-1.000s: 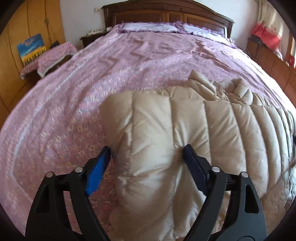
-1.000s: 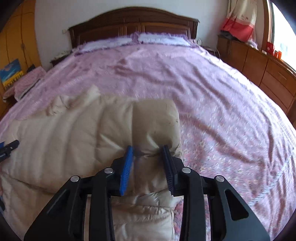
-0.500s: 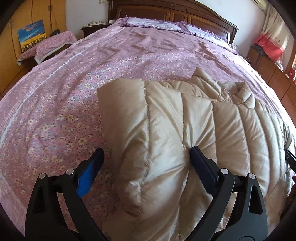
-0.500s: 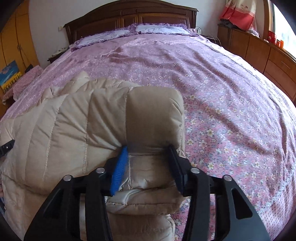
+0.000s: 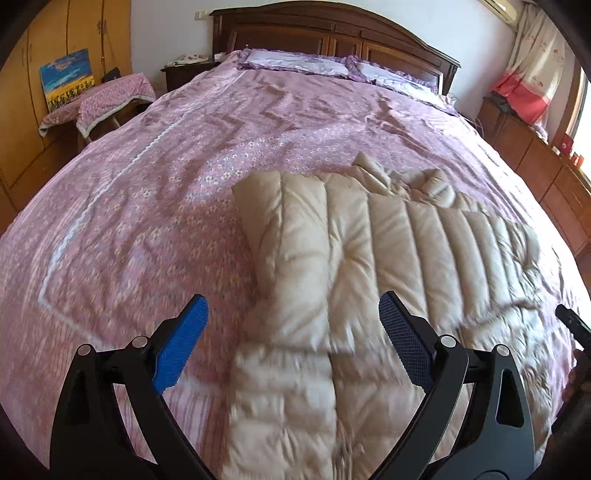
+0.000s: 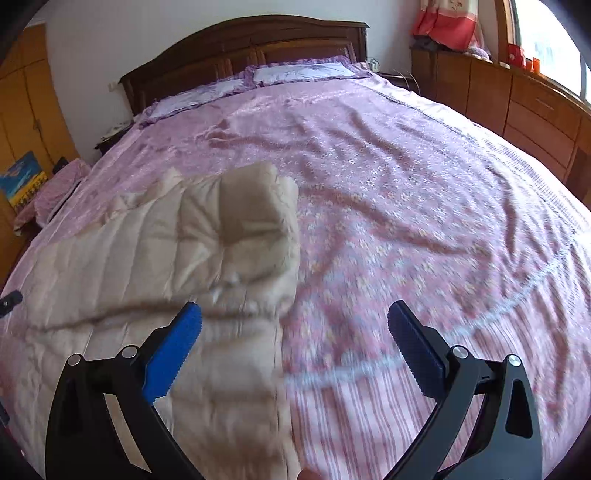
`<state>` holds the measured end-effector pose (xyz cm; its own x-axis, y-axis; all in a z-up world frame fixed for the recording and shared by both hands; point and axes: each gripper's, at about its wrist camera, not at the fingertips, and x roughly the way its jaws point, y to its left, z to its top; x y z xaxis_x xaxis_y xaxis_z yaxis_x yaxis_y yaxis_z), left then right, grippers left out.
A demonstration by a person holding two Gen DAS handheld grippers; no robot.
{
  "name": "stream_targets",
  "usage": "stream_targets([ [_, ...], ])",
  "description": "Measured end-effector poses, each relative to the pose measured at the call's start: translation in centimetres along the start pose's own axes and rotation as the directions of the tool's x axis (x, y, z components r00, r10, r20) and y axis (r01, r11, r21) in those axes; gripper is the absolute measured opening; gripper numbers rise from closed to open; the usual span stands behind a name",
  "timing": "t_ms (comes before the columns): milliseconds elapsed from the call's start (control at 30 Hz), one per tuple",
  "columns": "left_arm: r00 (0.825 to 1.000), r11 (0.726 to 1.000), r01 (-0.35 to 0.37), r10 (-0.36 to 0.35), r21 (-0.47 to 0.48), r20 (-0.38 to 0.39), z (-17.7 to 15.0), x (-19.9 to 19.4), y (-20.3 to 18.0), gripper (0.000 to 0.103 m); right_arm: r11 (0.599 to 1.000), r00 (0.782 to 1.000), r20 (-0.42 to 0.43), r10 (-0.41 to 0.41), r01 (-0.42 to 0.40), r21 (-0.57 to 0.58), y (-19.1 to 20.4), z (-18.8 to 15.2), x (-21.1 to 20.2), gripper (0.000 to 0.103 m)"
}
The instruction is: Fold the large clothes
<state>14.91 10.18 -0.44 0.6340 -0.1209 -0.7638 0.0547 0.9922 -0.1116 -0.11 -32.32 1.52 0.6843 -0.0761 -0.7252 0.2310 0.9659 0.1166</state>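
A beige quilted down jacket point(image 5: 369, 258) lies on the purple flowered bedspread point(image 5: 166, 184), its far part folded back over the near part. My left gripper point(image 5: 293, 343) is open and empty, hovering above the jacket's left side. In the right wrist view the jacket point(image 6: 166, 258) fills the left half, with a folded corner point(image 6: 255, 206) lying on top. My right gripper point(image 6: 293, 343) is open and empty above the jacket's right edge and the bedspread point(image 6: 406, 203). The tip of the other gripper shows at each view's edge.
A dark wooden headboard point(image 5: 332, 33) and pillows point(image 5: 295, 66) stand at the far end. Wooden cabinets point(image 6: 517, 99) run along the right side. A cloth-covered small table point(image 5: 110, 96) with a painting point(image 5: 68, 79) stands left, before yellow wardrobes.
The right gripper let go of the folded jacket corner and opened wide. The left gripper, open throughout, opened a little wider. Both drew back and up; the fold now rests on the jacket.
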Motion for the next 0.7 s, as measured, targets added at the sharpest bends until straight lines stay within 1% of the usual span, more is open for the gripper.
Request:
stream_targets([
  [167, 1.0, 1.0, 0.011, -0.012, -0.022, -0.027, -3.0, -2.3, 0.5, 0.094, 0.999, 0.999, -0.017, 0.039, -0.04, -0.026, 0.5, -2.8, -2.8, 0.097],
  [333, 0.998, 1.0, -0.013, 0.012, -0.015, -0.056, -5.6, -3.6, 1.0, 0.094, 0.996, 0.996, -0.056, 0.073, -0.075, -0.041, 1.4, -5.4, -4.0, 0.097],
  [400, 0.997, 1.0, -0.016, 0.015, -0.008, -0.075, -6.6, -4.1, 1.3, 0.094, 0.996, 0.995, -0.069, 0.075, -0.079, -0.053, 1.6, -6.2, -4.3, 0.097],
  [500, 0.996, 1.0, -0.003, 0.003, 0.0, -0.094, -8.0, -4.9, 1.6, 0.094, 0.995, 0.993, -0.086, 0.077, -0.082, -0.063, 1.9, -7.5, -4.8, 0.097],
  [633, 0.993, 0.999, -0.007, 0.011, 0.033, -0.119, -10.0, -6.0, 1.8, 0.094, 0.994, 0.992, -0.097, 0.078, -0.084, -0.063, 1.6, -8.7, -5.5, 0.097],
  [700, 0.991, 1.0, -0.001, 0.005, 0.031, -0.133, -10.9, -6.4, 2.1, 0.094, 0.995, 0.991, -0.111, 0.074, -0.081, -0.063, 1.4, -9.4, -5.7, 0.097],
])
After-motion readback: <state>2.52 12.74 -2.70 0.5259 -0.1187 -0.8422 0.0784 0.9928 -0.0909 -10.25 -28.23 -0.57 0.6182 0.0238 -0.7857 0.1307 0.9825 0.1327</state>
